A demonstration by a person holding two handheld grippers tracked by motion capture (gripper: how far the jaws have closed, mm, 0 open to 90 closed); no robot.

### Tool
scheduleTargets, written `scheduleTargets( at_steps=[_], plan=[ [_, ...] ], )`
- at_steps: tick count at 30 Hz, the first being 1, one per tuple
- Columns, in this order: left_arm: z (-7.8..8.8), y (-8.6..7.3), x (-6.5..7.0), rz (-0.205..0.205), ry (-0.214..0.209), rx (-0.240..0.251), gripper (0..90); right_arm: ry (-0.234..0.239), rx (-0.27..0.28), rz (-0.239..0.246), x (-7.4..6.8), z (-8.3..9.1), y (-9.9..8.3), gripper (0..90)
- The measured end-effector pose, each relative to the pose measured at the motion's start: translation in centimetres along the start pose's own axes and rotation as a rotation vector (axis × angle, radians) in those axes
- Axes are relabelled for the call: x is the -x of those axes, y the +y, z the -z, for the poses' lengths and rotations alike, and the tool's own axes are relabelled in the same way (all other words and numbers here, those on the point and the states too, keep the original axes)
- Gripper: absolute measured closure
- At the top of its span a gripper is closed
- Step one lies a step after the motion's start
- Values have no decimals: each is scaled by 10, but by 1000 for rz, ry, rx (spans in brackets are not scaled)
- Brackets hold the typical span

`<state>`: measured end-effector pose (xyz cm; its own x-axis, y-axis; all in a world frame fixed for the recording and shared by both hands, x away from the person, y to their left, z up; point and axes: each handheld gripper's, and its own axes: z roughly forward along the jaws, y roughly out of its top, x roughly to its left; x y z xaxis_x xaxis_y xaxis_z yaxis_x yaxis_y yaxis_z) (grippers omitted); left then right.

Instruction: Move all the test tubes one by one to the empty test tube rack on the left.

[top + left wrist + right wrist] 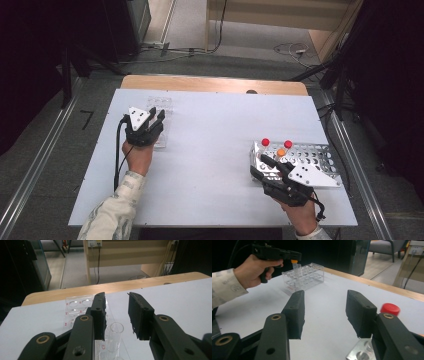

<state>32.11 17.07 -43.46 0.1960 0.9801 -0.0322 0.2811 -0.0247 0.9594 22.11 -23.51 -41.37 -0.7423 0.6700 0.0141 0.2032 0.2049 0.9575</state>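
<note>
Landmark: the clear plastic rack [161, 122], lying on the white table [210, 165] toward its far left part.

Left gripper [152, 120]: the person's left hand [136, 156] is holding it directly over the clear rack. In the left gripper view the jaws are standing apart, with an uncapped clear tube [115, 337] sitting upright in the rack below and between them; the pads are not pressing on it. In the right gripper view the same tube [298, 271] is standing in the rack [303, 277] just under this gripper [293, 258], beneath an orange part whose nature cannot be told.

Right gripper [267, 165]: the right hand [302, 215] is holding it well to the right of the clear rack, at the near left corner of a perforated metal rack [320, 157]. In the right gripper view its jaws are standing about half open over bare table, gripping nothing.

Metal rack contents: two red-capped tubes [265, 142] [288, 144] and one orange-capped tube [281, 152] are standing at its far left end, well apart from the clear rack. One red cap [390, 309] is showing just beside the right-hand jaw.
</note>
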Motion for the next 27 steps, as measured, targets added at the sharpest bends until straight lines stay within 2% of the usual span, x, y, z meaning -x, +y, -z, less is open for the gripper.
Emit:
scheduleTargets(
  at_steps=[3, 7, 13, 17, 19, 23, 27],
  plan=[
    [5, 3, 2, 19, -20, 9, 568, -20, 0, -9, 5, 5, -2, 472],
    [12, 7, 9, 52, -55, 12, 423, -58, -6, 2, 10, 9, -8, 471],
    [27, 10, 25, 17, -97, -1, 284, -89, -13, 4, 17, 9, -20, 471],
    [37, 5, 31, 6, -130, -9, 265, -106, -6, -3, 21, 5, -27, 471],
    [40, 0, 32, 6, -136, -12, 259, -107, -22, -16, 22, 2, -31, 471],
    [44, -11, 38, 6, -160, -32, 245, -122, -27, -14, 23, -2, -35, 472],
    [46, -20, 45, -16, -183, -63, 239, -143, -23, -9, 27, -4, -36, 476]
  ],
)
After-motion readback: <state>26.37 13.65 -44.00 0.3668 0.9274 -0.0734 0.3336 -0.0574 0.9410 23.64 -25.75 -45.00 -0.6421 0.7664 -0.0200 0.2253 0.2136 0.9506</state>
